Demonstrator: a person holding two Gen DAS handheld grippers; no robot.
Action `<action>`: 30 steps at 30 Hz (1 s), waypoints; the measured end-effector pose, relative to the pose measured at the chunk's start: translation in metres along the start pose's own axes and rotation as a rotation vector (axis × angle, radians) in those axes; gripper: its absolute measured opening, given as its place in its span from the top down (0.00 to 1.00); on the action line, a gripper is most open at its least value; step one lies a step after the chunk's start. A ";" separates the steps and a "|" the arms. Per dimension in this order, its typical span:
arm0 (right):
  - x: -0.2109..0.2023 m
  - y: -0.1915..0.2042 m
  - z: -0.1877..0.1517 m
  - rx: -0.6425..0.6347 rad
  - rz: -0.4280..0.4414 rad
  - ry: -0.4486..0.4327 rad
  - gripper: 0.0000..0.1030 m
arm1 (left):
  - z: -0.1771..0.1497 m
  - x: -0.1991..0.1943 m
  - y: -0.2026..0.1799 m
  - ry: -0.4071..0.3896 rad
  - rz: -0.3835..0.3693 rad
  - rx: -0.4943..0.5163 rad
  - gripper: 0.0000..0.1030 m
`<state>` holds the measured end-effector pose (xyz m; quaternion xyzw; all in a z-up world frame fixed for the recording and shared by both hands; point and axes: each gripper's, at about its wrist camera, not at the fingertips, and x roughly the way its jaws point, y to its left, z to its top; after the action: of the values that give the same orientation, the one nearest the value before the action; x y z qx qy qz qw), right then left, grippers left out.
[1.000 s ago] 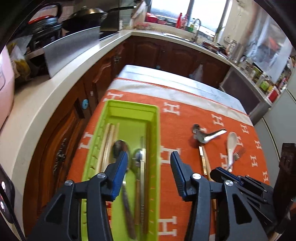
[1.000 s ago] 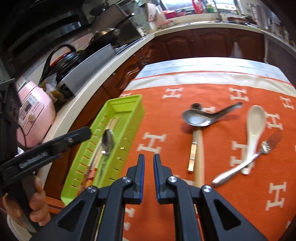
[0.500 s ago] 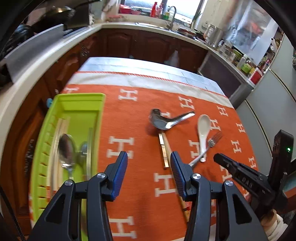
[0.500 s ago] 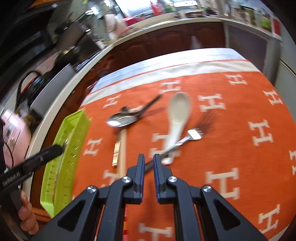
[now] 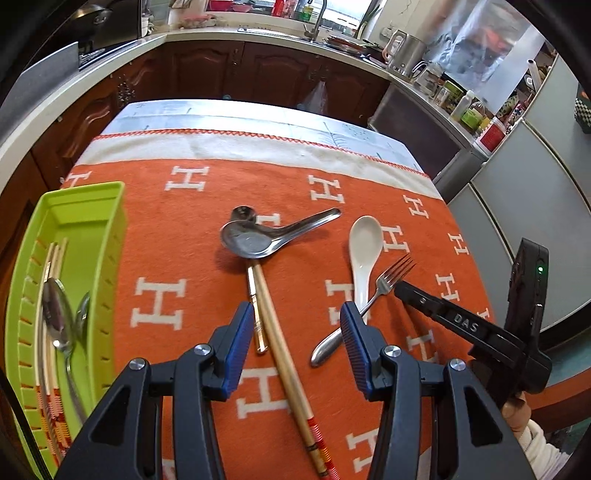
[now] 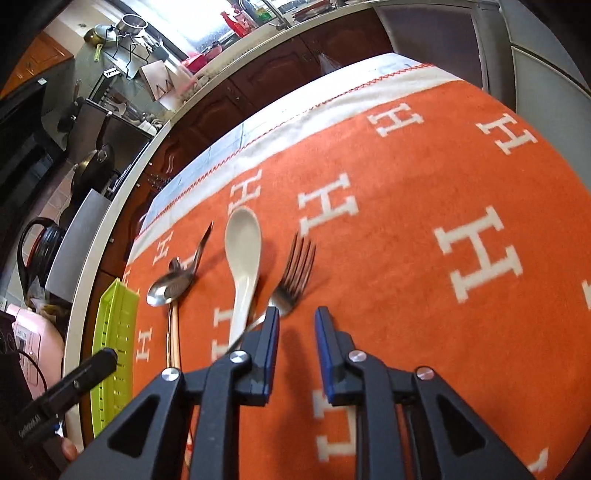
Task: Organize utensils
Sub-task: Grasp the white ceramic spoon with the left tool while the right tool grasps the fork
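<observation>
On the orange cloth lie a steel spoon [image 5: 258, 238], a white ceramic spoon [image 5: 364, 247], a steel fork [image 5: 384, 286] crossing under it, and a gold chopstick pair [image 5: 284, 365]. My left gripper [image 5: 297, 317] is open above the chopsticks, nothing pressed between its pads. The right gripper [image 6: 295, 325] hovers just short of the fork [image 6: 295, 269], its jaws opening with nothing between them; the white spoon [image 6: 242, 258] lies to its left. The green tray [image 5: 79, 236] at the left holds spoons and chopsticks.
The cloth [image 6: 443, 184] has bare room to the right of the fork. A kitchen counter [image 5: 229, 35] with sink, jars and pots runs behind the table. The green tray [image 6: 114, 332] sits near the table's left edge. A hand shows at each view's lower corner.
Both grippers swung right, away from the green tray and over the loose utensils, coming lower. The right gripper's jaws have parted from shut. The left gripper's opening is unchanged.
</observation>
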<state>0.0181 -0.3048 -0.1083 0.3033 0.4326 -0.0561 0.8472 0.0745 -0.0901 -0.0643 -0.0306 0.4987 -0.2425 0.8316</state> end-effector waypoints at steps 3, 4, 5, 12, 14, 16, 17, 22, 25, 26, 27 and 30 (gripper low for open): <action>0.007 0.001 0.008 0.001 -0.003 -0.023 0.81 | 0.009 0.010 -0.005 0.006 -0.032 -0.006 0.55; 0.008 0.000 0.010 0.004 -0.003 -0.033 0.81 | 0.011 0.013 -0.007 0.009 -0.046 -0.006 0.55; 0.010 0.001 0.011 0.008 -0.001 -0.041 0.81 | 0.014 0.018 -0.009 0.018 -0.064 -0.006 0.55; 0.015 0.007 0.011 -0.046 -0.038 -0.083 0.90 | 0.029 0.056 -0.018 0.073 -0.152 -0.040 0.55; 0.015 0.004 0.012 -0.039 -0.007 -0.079 0.94 | 0.033 0.066 -0.020 0.087 -0.159 -0.048 0.55; 0.014 0.001 0.013 -0.035 0.015 -0.077 0.97 | 0.038 0.077 -0.023 0.107 -0.172 -0.061 0.55; 0.010 0.000 0.014 -0.037 0.019 -0.089 0.97 | 0.040 0.081 -0.025 0.113 -0.177 -0.064 0.55; -0.010 -0.006 0.022 -0.055 0.043 -0.129 0.99 | 0.055 0.099 -0.034 0.120 -0.168 -0.052 0.55; -0.021 -0.010 0.025 -0.083 0.033 -0.150 0.99 | 0.059 0.110 -0.042 0.129 -0.161 -0.033 0.55; -0.025 -0.014 0.025 -0.084 0.035 -0.155 0.99 | 0.060 0.114 -0.044 0.134 -0.153 -0.031 0.55; -0.027 -0.016 0.026 -0.082 0.036 -0.157 0.99 | 0.060 0.116 -0.045 0.138 -0.151 -0.031 0.55; -0.034 -0.025 0.026 -0.073 0.036 -0.165 0.99 | 0.059 0.125 -0.045 0.150 -0.138 -0.046 0.55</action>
<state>0.0065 -0.3453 -0.0824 0.2744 0.3578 -0.0501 0.8912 0.1559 -0.1951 -0.1239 -0.0659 0.5617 -0.2892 0.7724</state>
